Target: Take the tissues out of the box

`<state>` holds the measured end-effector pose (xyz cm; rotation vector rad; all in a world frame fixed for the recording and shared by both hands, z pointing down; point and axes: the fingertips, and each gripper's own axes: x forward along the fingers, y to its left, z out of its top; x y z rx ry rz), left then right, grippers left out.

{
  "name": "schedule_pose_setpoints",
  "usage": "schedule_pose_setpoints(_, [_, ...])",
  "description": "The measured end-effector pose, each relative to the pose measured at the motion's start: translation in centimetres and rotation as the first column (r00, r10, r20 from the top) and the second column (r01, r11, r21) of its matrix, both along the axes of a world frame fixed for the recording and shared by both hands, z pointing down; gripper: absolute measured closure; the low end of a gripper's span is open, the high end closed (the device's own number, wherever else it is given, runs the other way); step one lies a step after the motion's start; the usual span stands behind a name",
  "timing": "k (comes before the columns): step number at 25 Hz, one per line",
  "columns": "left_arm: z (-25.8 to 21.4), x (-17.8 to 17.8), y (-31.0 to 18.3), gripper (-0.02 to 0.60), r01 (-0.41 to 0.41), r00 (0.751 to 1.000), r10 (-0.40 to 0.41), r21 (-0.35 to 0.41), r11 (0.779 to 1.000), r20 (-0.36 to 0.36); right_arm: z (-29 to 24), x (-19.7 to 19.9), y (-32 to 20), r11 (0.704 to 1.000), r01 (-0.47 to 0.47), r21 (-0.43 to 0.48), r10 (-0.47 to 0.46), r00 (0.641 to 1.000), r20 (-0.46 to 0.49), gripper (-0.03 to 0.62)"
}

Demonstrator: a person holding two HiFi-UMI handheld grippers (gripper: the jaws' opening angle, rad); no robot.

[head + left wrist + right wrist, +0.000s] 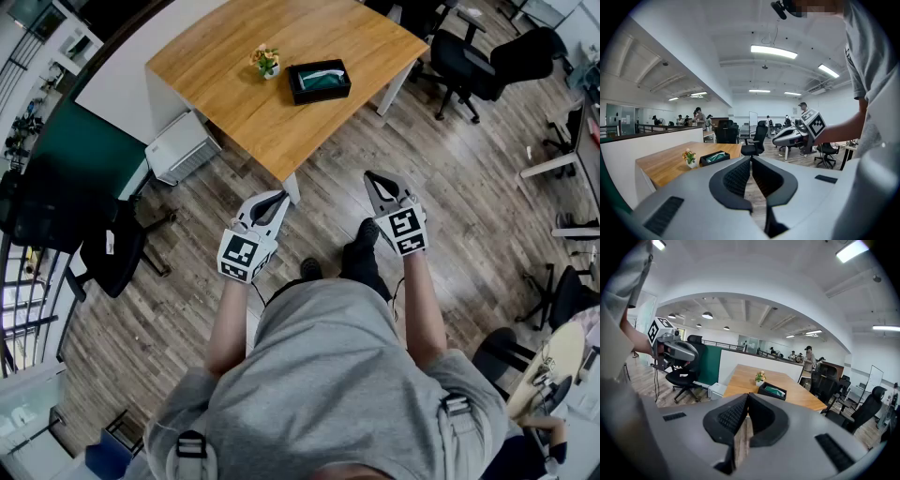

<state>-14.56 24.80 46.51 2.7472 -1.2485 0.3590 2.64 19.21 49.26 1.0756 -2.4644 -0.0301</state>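
Note:
A black tissue box [319, 81] with a pale tissue showing in its slot lies on the wooden table [234, 94], far ahead of me. It also shows small in the left gripper view as the tissue box [714, 158] and in the right gripper view as the tissue box [772, 391]. My left gripper [279, 197] is shut and empty, held over the floor short of the table's near corner. My right gripper [372, 177] is shut and empty too, level with it on the right. Both are well away from the box.
A small potted plant [266, 62] stands just left of the box. A white cabinet [181, 146] sits beside the table's left leg. Black office chairs [487, 66] stand at the right and a black chair [111, 246] at the left. The floor is wooden planks.

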Motion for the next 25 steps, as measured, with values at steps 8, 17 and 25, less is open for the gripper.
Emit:
schedule_pose_setpoints(8, [0.0, -1.8, -0.4, 0.549, 0.014, 1.0, -0.014, -0.003, 1.0, -0.018, 0.2, -1.0, -0.2, 1.0, -0.024, 0.02, 0.024, 1.0, 0.001, 0.589])
schedule_pose_setpoints(17, [0.1, -2.9, -0.6, 0.55, 0.031, 0.999, -0.031, -0.001, 1.0, -0.025, 0.0, -1.0, -0.4, 0.997, -0.038, 0.061, 0.036, 0.999, 0.031, 0.588])
schedule_pose_setpoints(25, [-0.2, -2.6, -0.3, 0.549, 0.016, 0.999, -0.016, 0.006, 1.0, -0.034, -0.4, -1.5, 0.4, 0.998, -0.026, 0.057, 0.024, 0.999, 0.036, 0.588])
